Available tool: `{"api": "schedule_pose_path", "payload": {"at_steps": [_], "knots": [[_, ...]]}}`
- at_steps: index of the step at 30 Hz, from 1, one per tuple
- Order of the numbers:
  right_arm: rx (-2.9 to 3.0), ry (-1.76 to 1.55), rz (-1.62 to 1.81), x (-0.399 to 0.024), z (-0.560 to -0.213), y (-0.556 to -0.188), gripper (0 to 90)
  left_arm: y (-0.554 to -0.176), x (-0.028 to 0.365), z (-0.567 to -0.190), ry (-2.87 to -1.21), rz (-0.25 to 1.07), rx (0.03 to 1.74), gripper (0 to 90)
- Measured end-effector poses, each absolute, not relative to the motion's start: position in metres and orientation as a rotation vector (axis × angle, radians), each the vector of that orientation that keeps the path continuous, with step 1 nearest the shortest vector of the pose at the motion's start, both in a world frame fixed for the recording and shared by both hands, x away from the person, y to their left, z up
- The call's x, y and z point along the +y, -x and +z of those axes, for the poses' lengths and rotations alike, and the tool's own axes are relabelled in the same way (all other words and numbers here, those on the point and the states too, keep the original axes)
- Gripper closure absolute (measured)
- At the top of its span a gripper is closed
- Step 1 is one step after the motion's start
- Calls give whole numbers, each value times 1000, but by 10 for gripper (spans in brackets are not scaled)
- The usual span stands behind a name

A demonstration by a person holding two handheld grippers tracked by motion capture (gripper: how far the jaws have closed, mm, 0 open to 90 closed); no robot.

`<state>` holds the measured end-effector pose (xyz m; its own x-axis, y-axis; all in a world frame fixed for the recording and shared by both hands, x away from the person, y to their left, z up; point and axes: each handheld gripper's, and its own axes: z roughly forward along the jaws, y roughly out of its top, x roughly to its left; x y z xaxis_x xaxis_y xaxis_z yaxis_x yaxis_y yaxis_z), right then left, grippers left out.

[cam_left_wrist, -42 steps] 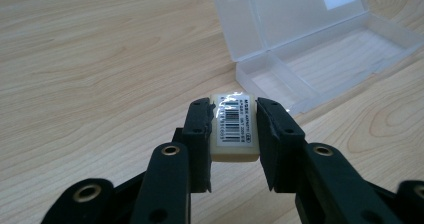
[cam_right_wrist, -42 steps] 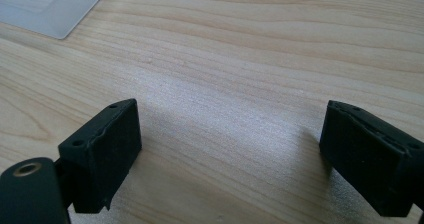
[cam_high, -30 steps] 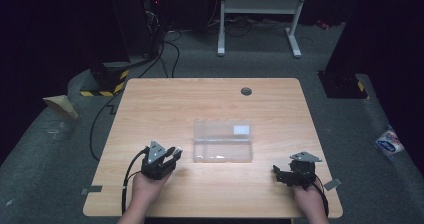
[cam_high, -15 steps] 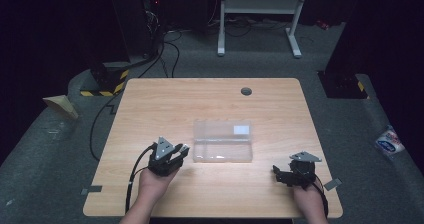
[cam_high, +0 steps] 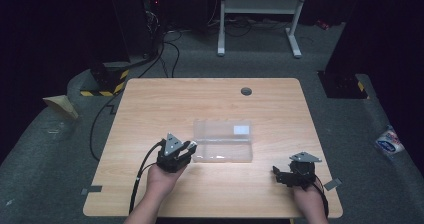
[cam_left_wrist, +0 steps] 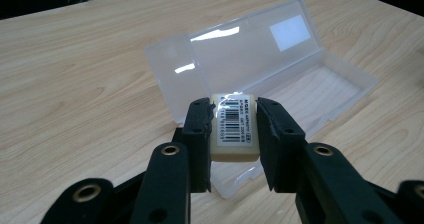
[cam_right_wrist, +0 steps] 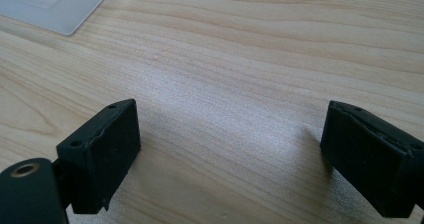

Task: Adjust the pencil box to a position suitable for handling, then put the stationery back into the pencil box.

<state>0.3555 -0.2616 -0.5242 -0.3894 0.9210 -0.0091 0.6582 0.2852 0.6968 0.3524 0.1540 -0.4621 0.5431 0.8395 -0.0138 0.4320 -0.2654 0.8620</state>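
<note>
From my remote station I see the left gripper [cam_left_wrist: 234,129] with its fingers [cam_left_wrist: 197,129] clamped on a cream eraser [cam_left_wrist: 235,126] that bears a barcode label, the block pinched upright between the two black pads. In the high view that left gripper [cam_high: 187,146] sits at the near-left corner of a clear plastic case [cam_high: 223,141], which lies open near the middle of the tabletop [cam_high: 150,104]. The left gripper view shows the case [cam_left_wrist: 300,79] flat open just beyond the eraser, its lid [cam_left_wrist: 240,49] spread on the far side with a pale sticker, its shallow tray on the near side; the eraser appears to hang just above the tray's near corner, though I cannot tell whether it touches the plastic.

The right gripper [cam_high: 282,174] rests at the near-right part of the tabletop, well apart from the case. In the right gripper view its fingers [cam_right_wrist: 100,154] stand wide, with bare wood grain between them and a corner of the case [cam_right_wrist: 55,4] showing at the far left. A round grommet hole [cam_high: 246,91] marks the tabletop's far edge.
</note>
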Motion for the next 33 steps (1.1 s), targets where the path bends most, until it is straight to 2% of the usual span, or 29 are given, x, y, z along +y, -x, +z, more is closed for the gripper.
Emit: {"api": "schedule_pose_path", "payload": {"at_steps": [33], "knots": [[2163, -1406, 870, -261, -524, -355, 86, -384, 124, -495, -1963, 583, 1127, 677]]}}
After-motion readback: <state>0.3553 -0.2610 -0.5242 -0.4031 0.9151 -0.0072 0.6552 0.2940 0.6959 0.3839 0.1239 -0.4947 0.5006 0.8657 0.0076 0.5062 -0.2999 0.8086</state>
